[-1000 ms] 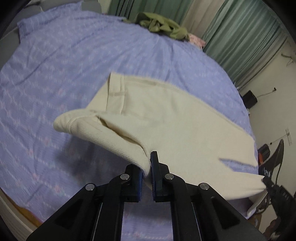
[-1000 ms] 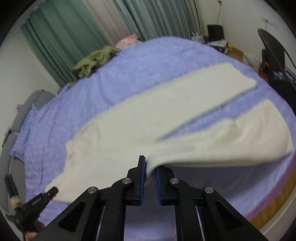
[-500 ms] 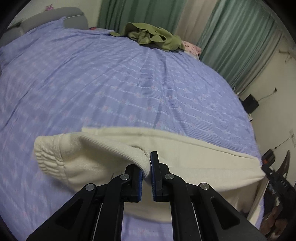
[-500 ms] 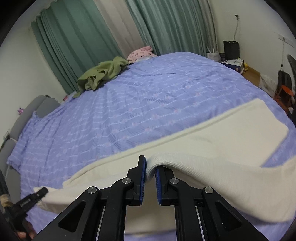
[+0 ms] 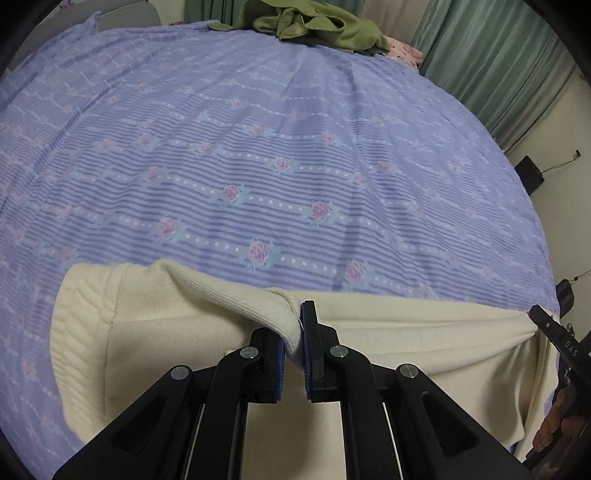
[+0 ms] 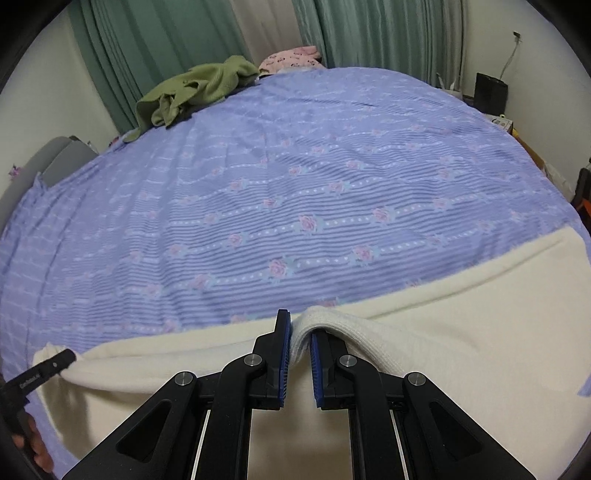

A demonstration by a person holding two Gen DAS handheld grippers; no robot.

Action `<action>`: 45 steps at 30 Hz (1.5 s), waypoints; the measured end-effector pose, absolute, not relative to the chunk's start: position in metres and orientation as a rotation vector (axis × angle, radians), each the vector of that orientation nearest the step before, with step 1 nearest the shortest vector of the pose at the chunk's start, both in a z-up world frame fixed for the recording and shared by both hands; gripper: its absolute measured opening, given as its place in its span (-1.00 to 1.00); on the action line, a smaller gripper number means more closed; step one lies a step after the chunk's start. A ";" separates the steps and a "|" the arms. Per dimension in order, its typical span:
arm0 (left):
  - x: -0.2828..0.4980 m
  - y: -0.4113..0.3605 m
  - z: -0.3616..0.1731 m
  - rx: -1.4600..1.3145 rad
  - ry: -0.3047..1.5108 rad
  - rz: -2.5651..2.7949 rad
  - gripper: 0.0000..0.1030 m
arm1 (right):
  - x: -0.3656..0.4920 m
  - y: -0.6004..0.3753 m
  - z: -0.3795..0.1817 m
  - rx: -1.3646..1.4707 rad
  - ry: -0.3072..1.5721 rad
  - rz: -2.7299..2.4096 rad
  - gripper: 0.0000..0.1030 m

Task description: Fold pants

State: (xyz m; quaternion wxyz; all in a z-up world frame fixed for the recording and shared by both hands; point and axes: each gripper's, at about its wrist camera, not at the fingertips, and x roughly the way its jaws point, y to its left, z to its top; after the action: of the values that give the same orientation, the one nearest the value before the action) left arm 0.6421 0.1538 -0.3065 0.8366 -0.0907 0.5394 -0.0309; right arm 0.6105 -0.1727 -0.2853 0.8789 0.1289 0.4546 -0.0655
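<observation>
The cream knit pants lie along the near edge of the bed, folded lengthwise, with the ribbed waistband at the left in the left wrist view. My left gripper is shut on a fold of the pants at their upper edge. My right gripper is shut on the pants farther along the same edge. Each gripper shows in the other's view: the right one at the far right, the left one at the far left, both pinching cream fabric.
The bed is covered by a purple striped floral sheet. A crumpled olive green garment and a pink item lie at the far edge. Green curtains hang behind. A black box stands by the wall at right.
Both grippers have carried the near pants leg over the other leg and come down low over the bed. The pants now lie doubled lengthwise.
</observation>
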 end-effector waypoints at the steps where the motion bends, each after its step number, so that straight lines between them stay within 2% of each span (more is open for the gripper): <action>1: 0.647 0.154 -0.311 -0.188 1.150 -0.064 -0.81 | 0.617 -0.172 -0.290 0.257 0.953 -0.134 -0.78; 6: 0.661 0.152 -0.335 -0.186 1.213 -0.053 -0.73 | 0.636 -0.167 -0.315 0.205 1.034 -0.137 -0.74; 8: 0.662 0.149 -0.333 -0.174 1.226 -0.049 -0.70 | 0.640 -0.165 -0.322 0.202 1.076 -0.121 -0.57; 9: 0.661 0.147 -0.330 -0.165 1.233 -0.043 -0.67 | 0.640 -0.165 -0.323 0.208 1.084 -0.107 -0.27; 10: 0.660 0.145 -0.326 -0.160 1.235 -0.037 -0.52 | 0.639 -0.162 -0.321 0.218 1.086 -0.074 0.01; 11: 0.658 0.144 -0.321 -0.156 1.223 -0.034 -0.02 | 0.636 -0.160 -0.317 0.219 1.078 -0.060 0.11; 13: 0.644 0.141 -0.299 -0.127 1.136 -0.016 0.64 | 0.627 -0.150 -0.302 0.207 1.045 -0.039 0.28; 15: 0.626 0.136 -0.275 -0.088 1.071 -0.050 0.66 | 0.617 -0.142 -0.289 0.222 1.032 0.009 0.29; 21: 0.560 0.120 -0.232 0.006 1.045 -0.159 0.66 | 0.547 -0.126 -0.236 0.207 0.956 0.083 0.29; 29: 0.450 0.086 -0.150 0.100 0.970 -0.289 0.67 | 0.418 -0.137 -0.157 0.184 0.910 0.053 0.29; 31: 0.426 0.076 -0.129 0.118 0.946 -0.309 0.74 | 0.393 -0.140 -0.137 0.182 0.902 0.041 0.29; 35: 0.384 0.057 -0.092 0.123 0.902 -0.362 0.81 | 0.335 -0.149 -0.099 0.204 0.861 -0.017 0.44; 37: 0.366 0.047 -0.081 0.119 0.891 -0.371 0.87 | 0.314 -0.156 -0.089 0.197 0.845 -0.028 0.44; 45: 0.300 -0.024 -0.075 0.149 0.887 -0.393 0.89 | 0.250 -0.212 -0.079 0.215 0.864 -0.062 0.44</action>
State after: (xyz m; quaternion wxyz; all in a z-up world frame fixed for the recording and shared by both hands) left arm 0.3000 -0.0243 -0.0747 0.8819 0.0717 0.4261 -0.1887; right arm 0.2504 -0.2116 -0.0792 0.9020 0.1041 0.4180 -0.0302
